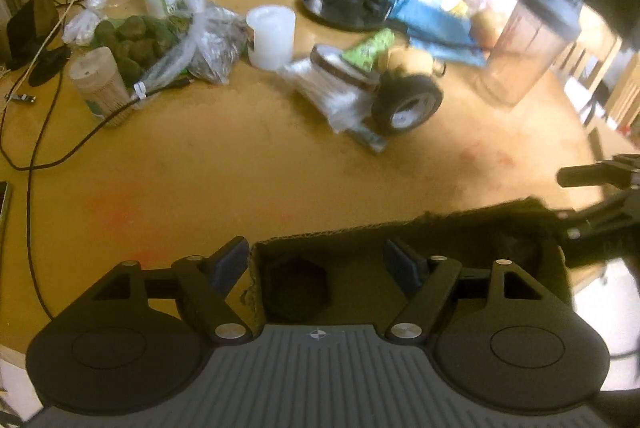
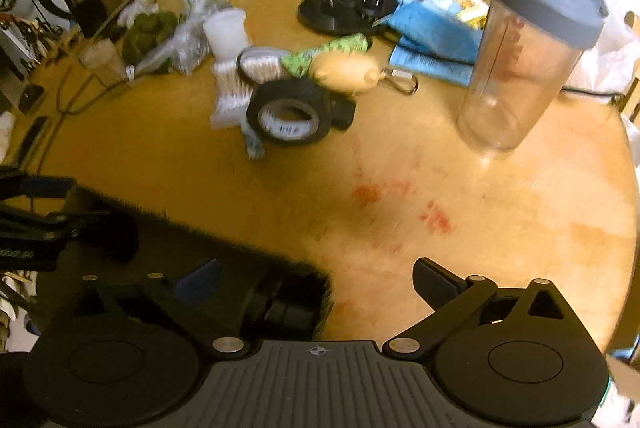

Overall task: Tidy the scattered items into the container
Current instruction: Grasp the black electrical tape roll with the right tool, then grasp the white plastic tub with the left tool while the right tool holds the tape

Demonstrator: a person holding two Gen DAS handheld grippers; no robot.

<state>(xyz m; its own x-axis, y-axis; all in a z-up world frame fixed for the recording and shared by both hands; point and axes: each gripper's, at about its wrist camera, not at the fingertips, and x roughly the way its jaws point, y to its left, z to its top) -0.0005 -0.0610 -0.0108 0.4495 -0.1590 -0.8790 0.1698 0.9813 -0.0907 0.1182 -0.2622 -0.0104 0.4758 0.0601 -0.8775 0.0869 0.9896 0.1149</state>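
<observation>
Both views are blurred. The left gripper (image 1: 316, 264) hangs over the near-left corner of a dark box (image 1: 460, 224), its fingers (image 1: 230, 260) set wide with nothing between them; one finger stands outside the box wall, the other inside. A dark hexagonal item (image 1: 298, 286) lies in the box below that gripper. The right gripper (image 2: 316, 282) is likewise spread wide and empty, its left finger over the box (image 2: 168, 228) and its right finger over the bare wooden surface (image 2: 440, 188). A dark cylindrical item (image 2: 282, 308) rests in the box corner near it. Scattered items lie together mid-surface, well apart from the box: a roll of black tape (image 2: 288, 116), a pack of cotton swabs (image 2: 232, 92) just behind it and touching, a tan egg-shaped keychain piece (image 2: 344, 72) with a metal clip, and a green patterned wrapper (image 2: 324, 54). A clear shaker bottle (image 2: 528, 44) with a grey lid stands upright to the right. A white cup (image 1: 270, 36) stands upright to the left of the cluster. Reddish stains mark the surface between the tape and the right gripper.
</observation>
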